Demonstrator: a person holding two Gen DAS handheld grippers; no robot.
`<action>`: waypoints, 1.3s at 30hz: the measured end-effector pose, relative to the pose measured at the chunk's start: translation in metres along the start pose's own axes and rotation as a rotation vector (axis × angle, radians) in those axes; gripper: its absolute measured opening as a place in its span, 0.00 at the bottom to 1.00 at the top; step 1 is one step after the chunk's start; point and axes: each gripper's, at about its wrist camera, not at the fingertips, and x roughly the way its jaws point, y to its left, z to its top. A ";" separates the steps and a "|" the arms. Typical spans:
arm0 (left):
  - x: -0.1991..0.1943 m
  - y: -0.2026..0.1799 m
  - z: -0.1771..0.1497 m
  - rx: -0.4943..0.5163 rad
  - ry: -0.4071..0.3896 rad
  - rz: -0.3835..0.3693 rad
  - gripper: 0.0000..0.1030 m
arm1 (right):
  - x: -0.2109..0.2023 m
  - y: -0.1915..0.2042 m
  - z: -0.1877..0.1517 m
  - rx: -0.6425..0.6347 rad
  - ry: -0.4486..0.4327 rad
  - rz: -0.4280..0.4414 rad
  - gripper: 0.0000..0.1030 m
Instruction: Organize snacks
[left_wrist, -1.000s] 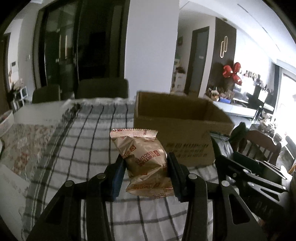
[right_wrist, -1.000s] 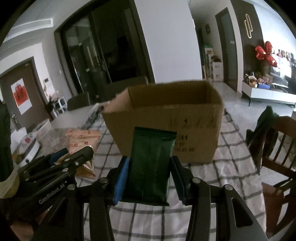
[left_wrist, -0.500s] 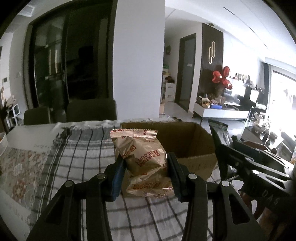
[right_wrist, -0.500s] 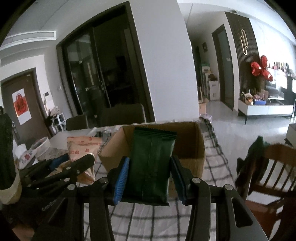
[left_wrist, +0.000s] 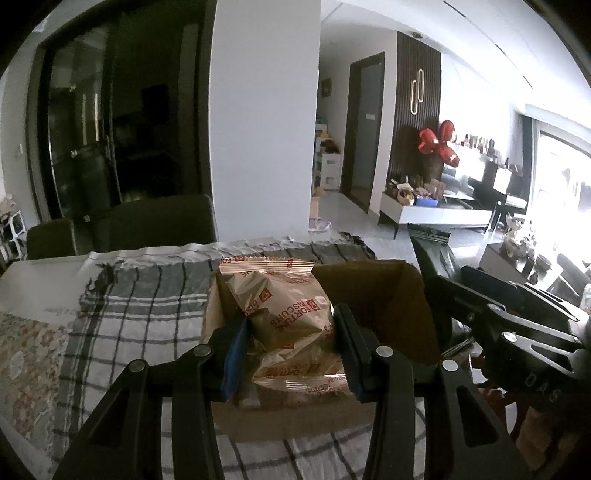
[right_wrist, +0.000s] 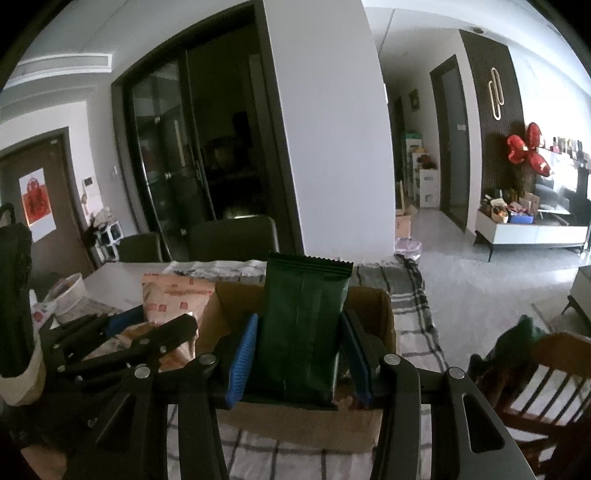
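My left gripper (left_wrist: 291, 354) is shut on a tan biscuit packet (left_wrist: 291, 314) with red print, held over the open cardboard box (left_wrist: 399, 299). My right gripper (right_wrist: 299, 363) is shut on a dark green snack packet (right_wrist: 303, 328), held upright over the same cardboard box (right_wrist: 306, 424). In the right wrist view the left gripper (right_wrist: 122, 354) and its tan packet (right_wrist: 173, 299) show at the left. In the left wrist view the right gripper (left_wrist: 517, 332) reaches in from the right with the green packet's edge (left_wrist: 430, 236) above it. The box's inside is mostly hidden.
The box stands on a grey checked tablecloth (left_wrist: 140, 314) over the table. Dark chairs (left_wrist: 159, 221) stand at the far side. A wooden chair (right_wrist: 532, 376) with dark cloth over it is at the right. A pale bowl (right_wrist: 68, 295) sits at the far left.
Both grippers have risen and moved forward with their packets, from in front of the box's near wall to above its open top. The box now lies below the packets.
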 end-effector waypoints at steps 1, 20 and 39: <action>0.009 0.000 0.001 0.002 0.011 -0.006 0.43 | 0.005 -0.001 0.001 -0.001 0.006 0.002 0.46; 0.014 0.011 -0.006 0.003 -0.016 0.162 0.81 | 0.033 -0.011 -0.003 -0.031 0.030 -0.097 0.67; -0.128 -0.017 -0.044 0.032 -0.160 0.249 1.00 | -0.101 0.012 -0.031 -0.015 -0.096 -0.170 0.90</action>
